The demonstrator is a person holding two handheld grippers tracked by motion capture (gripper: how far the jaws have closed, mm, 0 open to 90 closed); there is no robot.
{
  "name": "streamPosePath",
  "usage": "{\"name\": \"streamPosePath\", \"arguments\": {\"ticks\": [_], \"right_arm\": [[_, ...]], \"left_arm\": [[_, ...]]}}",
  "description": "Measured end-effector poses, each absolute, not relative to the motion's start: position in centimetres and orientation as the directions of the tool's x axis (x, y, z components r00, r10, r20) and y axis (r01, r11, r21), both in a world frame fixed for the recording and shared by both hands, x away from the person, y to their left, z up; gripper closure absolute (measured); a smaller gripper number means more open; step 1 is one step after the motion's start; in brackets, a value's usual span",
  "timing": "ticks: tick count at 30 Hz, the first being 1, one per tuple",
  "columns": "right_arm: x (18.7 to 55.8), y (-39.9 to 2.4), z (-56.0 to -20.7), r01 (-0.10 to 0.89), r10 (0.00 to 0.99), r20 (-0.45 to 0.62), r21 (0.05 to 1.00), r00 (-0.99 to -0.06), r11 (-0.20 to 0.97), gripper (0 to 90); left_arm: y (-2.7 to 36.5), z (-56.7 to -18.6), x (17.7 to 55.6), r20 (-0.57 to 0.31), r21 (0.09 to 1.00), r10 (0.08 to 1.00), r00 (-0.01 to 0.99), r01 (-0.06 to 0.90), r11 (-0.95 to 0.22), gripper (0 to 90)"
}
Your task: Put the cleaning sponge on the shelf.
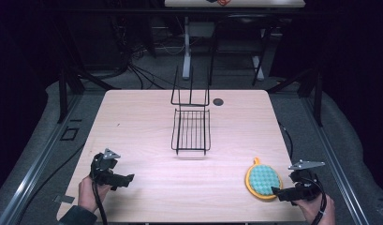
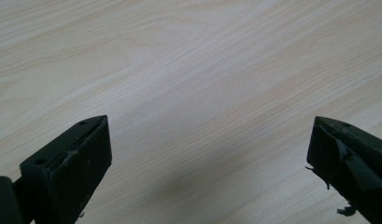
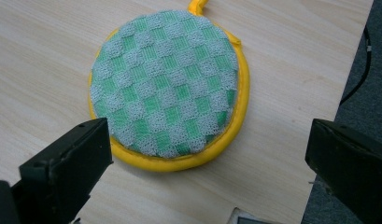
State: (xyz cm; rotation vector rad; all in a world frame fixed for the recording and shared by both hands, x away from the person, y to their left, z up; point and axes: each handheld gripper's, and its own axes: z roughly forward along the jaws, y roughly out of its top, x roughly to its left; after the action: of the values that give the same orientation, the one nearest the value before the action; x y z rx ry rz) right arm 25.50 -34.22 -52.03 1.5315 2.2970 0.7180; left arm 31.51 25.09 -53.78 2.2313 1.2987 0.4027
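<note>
Nearby, open right tongs (image 3: pixel 209 154) face a round, yellow-rimmed, green-checkered mesh scrubber (image 3: pixel 167 88).

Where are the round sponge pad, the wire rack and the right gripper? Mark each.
round sponge pad (image 3: pixel 165 84), right gripper view, checked green centre.
wire rack (image 1: pixel 191 130), high view, flat grid shelf.
right gripper (image 1: pixel 279 193), high view, between its jaw tips.

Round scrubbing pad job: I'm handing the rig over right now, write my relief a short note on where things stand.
Left gripper: open, holds nothing, over bare table at the near left.
Right gripper: open, just short of the round scrubbing pad, not touching it.
Pad: flat on the table at the near right, yellow rim, green checked face, loop pointing away.
Wire rack: mid-table, nothing in it.
Done: nothing moved as far as the pictures tell.
Left: probably grasp the pad.
</note>
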Motion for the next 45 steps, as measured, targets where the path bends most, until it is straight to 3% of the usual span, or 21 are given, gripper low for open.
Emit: {"name": "streamPosePath", "arguments": {"ticks": [18, 30, 37, 45], "right_arm": [[27.0, -32.7, -52.2, 0.75, 0.893, 0.022, 0.552, -0.449, 0.364, 0.0], [29.0, -32.6, -53.0, 0.766, 0.897, 0.068, 0.551, -0.437, 0.332, 1.1], [30.6, -32.5, -53.2, 0.77, 0.897, 0.077, 0.549, -0.435, 0.326, 6.2], [32.2, -33.4, -53.5, 0.791, 0.908, 0.122, 0.546, -0.401, 0.276, 21.5]], "left_arm": [[24.8, -54.0, 31.6, -0.004, 0.566, 0.864, 0.503, 0.714, -0.413, 0.1], [24.3, -54.2, 31.9, 0.002, 0.549, 0.853, 0.522, 0.713, -0.437, 0.0], [24.3, -54.2, 31.9, -0.001, 0.542, 0.85, 0.526, 0.715, -0.442, 0.1], [24.2, -54.3, 32.0, 0.002, 0.541, 0.851, 0.525, 0.715, -0.443, 0.1]]}}
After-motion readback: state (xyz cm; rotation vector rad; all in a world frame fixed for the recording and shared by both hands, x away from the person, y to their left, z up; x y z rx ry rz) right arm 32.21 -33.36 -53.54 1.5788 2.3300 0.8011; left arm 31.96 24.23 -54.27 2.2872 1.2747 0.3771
